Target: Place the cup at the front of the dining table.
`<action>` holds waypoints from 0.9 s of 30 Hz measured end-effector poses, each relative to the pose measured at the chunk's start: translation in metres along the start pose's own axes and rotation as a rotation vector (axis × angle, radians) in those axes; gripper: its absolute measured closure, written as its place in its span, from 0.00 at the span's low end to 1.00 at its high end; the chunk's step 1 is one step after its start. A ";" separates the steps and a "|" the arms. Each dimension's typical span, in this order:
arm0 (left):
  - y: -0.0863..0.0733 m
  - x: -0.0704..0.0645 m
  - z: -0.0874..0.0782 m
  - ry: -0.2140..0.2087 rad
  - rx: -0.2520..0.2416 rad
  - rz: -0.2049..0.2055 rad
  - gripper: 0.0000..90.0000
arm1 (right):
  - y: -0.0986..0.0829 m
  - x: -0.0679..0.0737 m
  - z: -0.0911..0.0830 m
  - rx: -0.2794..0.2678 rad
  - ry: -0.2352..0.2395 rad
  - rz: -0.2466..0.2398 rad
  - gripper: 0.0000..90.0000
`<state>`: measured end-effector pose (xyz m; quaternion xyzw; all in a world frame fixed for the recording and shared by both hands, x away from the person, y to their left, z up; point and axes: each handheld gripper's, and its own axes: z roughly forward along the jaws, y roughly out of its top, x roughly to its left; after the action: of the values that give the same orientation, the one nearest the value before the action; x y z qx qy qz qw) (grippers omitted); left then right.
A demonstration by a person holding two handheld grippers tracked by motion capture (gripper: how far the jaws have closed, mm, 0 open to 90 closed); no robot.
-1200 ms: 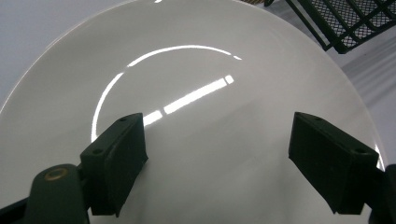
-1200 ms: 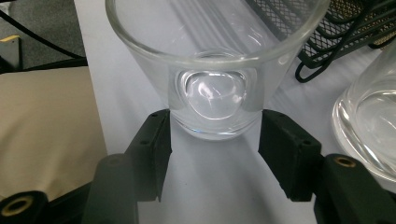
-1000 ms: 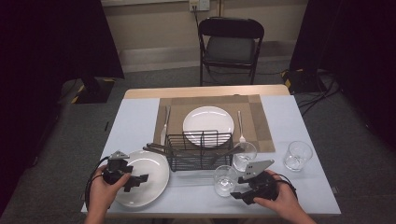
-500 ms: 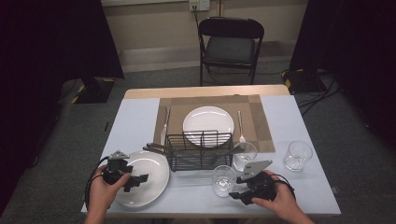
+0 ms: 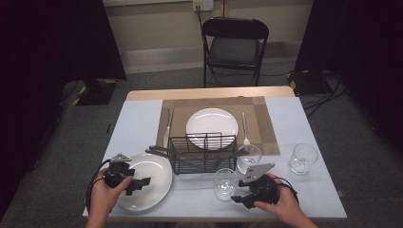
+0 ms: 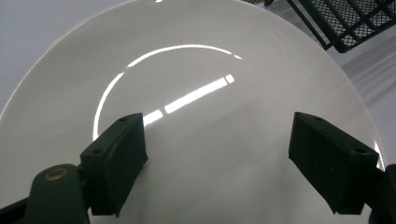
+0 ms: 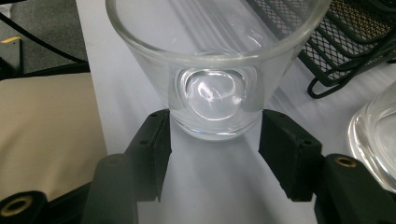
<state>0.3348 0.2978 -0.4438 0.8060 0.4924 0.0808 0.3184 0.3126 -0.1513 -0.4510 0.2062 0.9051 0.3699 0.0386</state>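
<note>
Overhead light glares in streaks on the white plate (image 6: 196,93); dark surroundings, close views sharp.

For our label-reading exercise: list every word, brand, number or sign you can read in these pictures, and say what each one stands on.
None: no readable text in these views.
The near plate, the glass between the right gripper's jaws, the wire basket and the placemat are all unmarked.
</note>
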 end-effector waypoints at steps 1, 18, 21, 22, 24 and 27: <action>0.000 0.000 0.000 -0.003 -0.001 -0.003 0.21 | 0.000 0.000 0.000 0.000 0.000 0.004 0.49; 0.000 0.000 -0.001 0.006 0.000 0.002 0.21 | 0.003 0.002 0.003 0.000 0.002 0.000 0.49; 0.000 0.000 -0.001 0.004 -0.003 0.002 0.21 | 0.004 0.003 0.004 -0.002 0.000 -0.002 0.49; 0.000 0.000 -0.001 0.003 -0.003 0.001 0.21 | 0.004 0.003 0.004 -0.001 0.000 -0.001 0.49; 0.000 0.000 -0.001 0.004 0.001 0.001 0.21 | 0.004 0.003 0.005 0.000 -0.001 -0.001 0.49; 0.000 0.000 -0.001 0.005 0.001 0.003 0.21 | 0.005 0.003 0.005 0.000 -0.002 -0.005 0.49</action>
<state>0.3343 0.2980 -0.4424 0.8068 0.4919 0.0832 0.3165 0.3121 -0.1437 -0.4512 0.2045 0.9055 0.3696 0.0405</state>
